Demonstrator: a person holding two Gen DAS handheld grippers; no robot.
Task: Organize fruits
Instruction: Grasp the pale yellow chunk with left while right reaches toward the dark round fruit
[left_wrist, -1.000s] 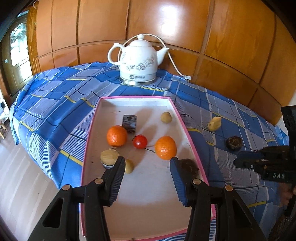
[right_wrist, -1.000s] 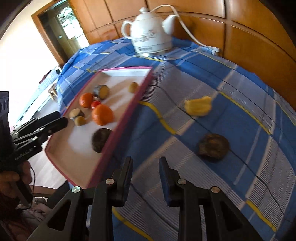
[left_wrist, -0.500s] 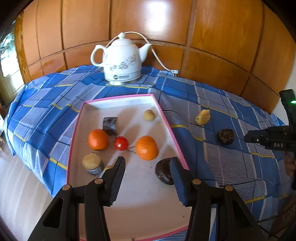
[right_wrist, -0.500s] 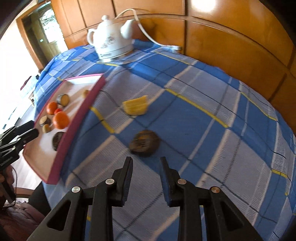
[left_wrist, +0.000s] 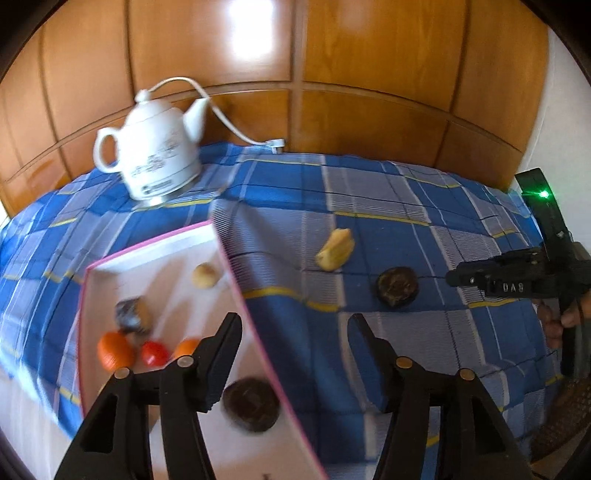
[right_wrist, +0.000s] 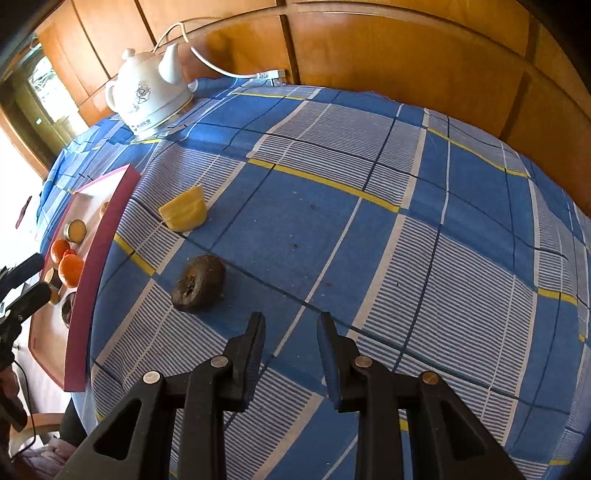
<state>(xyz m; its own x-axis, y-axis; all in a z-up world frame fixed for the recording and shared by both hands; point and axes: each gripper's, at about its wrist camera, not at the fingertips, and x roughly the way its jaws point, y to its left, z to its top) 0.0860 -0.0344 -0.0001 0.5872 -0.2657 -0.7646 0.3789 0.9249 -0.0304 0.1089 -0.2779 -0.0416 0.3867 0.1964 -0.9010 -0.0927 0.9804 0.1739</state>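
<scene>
Pink-rimmed shallow white rectangular tray (left_wrist: 236, 280) sits on blue, white and yellow checked cloth (left_wrist: 369, 206) covering the table. Left wrist view, blurred: the tray holds two round orange fruits, one at the left (left_wrist: 114, 350), one half hidden behind the gripper finger (left_wrist: 184, 347), with a small red tomato-like fruit (left_wrist: 153, 352) between them. At 12 o'clock from those, a dark cut piece with pale face (left_wrist: 131, 317); farther toward the far rim, a small pale yellowish round fruit (left_wrist: 204, 275). Near the tray's right rim at the near end lies a dark brown round fruit (left_wrist: 251, 404). The right wrist view shows one more small brown item low in the tray, kind unclear.

Outside the tray, on the cloth: a yellow wedge-shaped fruit piece (right_wrist: 183, 212) and, at its 6 o'clock in the right wrist view, a second dark brown wrinkled round fruit (right_wrist: 199, 284), apart from each other, both clear of the tray.

Left gripper (left_wrist: 295, 332): black fingers wide apart, nothing between the pads, jaws have just been opening; it straddles the tray's right rim from above. Right gripper (right_wrist: 291, 332): fingers a narrow gap apart, empty, above bare cloth, second dark fruit at its 10 o'clock. A hand's fingers (left_wrist: 554, 325) hold the right gripper's handle.

White ceramic electric kettle (right_wrist: 149, 98) with floral print stands at the cloth's far edge, 12 o'clock from the tray, white cord (right_wrist: 221, 70) trailing along the wooden panelled wall (right_wrist: 406, 48).
</scene>
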